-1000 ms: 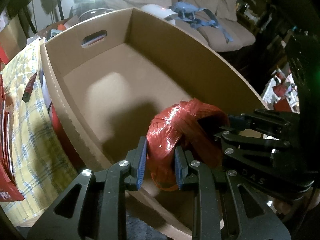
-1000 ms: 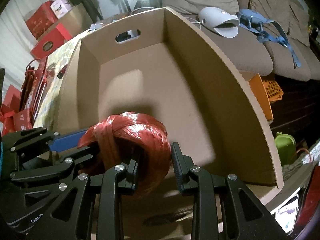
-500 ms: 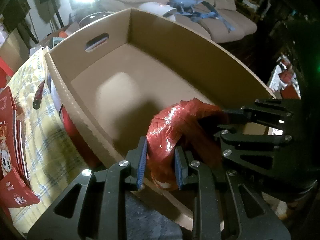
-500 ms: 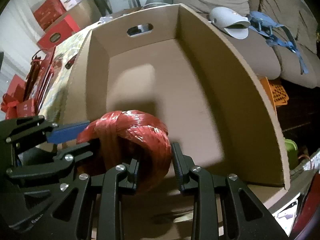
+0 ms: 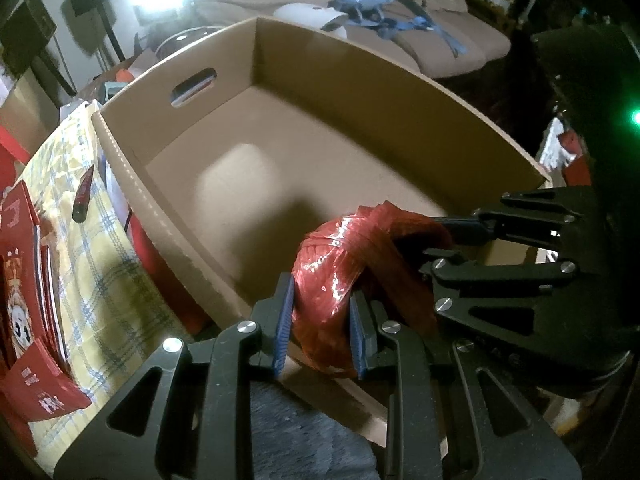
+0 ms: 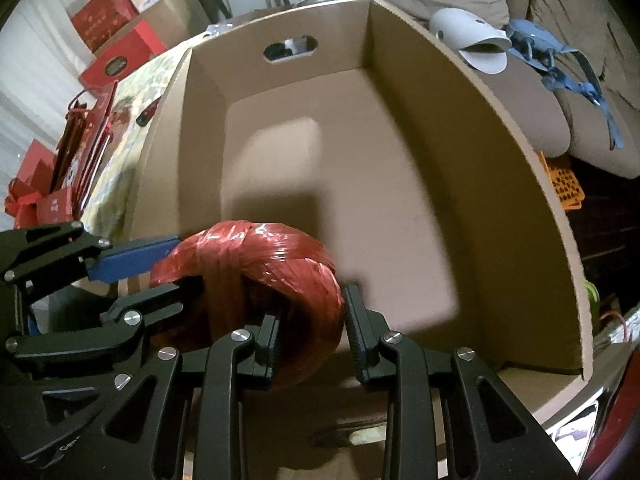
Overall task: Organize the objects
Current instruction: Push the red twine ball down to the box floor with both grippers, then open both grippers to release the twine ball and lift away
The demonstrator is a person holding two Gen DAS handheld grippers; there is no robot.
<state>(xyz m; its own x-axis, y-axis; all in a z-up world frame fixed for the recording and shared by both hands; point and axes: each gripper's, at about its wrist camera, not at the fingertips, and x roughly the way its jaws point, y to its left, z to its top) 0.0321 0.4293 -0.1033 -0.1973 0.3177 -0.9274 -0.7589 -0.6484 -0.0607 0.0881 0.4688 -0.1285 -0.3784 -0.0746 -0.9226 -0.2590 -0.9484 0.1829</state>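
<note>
**Both grippers on one red coil, over the near end of the box**

Left gripper (image 5: 320, 320): jaws narrow, blue pads pressed on either side of one loop of the red twine coil (image 5: 344, 264). Right gripper (image 6: 312, 324): jaws a little wider, clamped on the opposite side of the same coil (image 6: 264, 276); its left finger sits inside the coil's hollow, so that pad's contact is hard to make out. Coil hangs between the two grippers, above the near rim of the open cardboard box (image 5: 120, 168), clear of the box floor. Box stands on the bench under a yellow checked cloth (image 5: 100, 280). Lower part of the coil is hidden behind the fingers. Red packets (image 5: 28, 320) at the bench's left edge are cut off by the frame
</note>
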